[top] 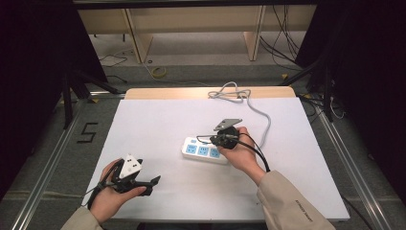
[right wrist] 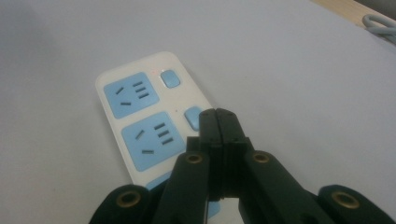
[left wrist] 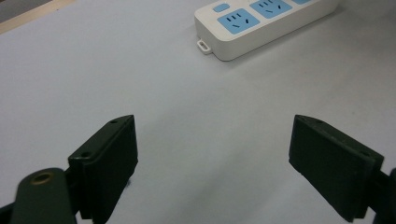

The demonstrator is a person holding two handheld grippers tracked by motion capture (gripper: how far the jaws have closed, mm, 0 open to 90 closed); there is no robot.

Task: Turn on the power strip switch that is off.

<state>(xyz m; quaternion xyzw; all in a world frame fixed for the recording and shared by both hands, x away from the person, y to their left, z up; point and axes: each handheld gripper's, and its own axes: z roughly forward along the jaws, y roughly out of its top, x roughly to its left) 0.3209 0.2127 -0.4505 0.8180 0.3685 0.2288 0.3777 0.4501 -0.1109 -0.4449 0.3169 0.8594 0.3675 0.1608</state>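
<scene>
A white power strip (top: 203,150) with blue sockets lies mid-table; its grey cord (top: 261,115) runs to the back edge. My right gripper (top: 216,139) hovers over the strip with its jaws shut together and nothing between them. In the right gripper view the shut tips (right wrist: 217,114) sit just above the second blue switch (right wrist: 191,117); the first switch (right wrist: 170,78) has a small red light beside it. My left gripper (top: 151,184) rests low near the front left, jaws wide open and empty. In the left gripper view its pads (left wrist: 109,163) frame bare table, the strip's end (left wrist: 261,23) farther off.
The white table sheet (top: 158,120) has a wooden strip along its back edge (top: 167,92). A coil of the grey cord (top: 230,92) lies at the back. Metal rails (top: 52,153) and floor cables flank the table.
</scene>
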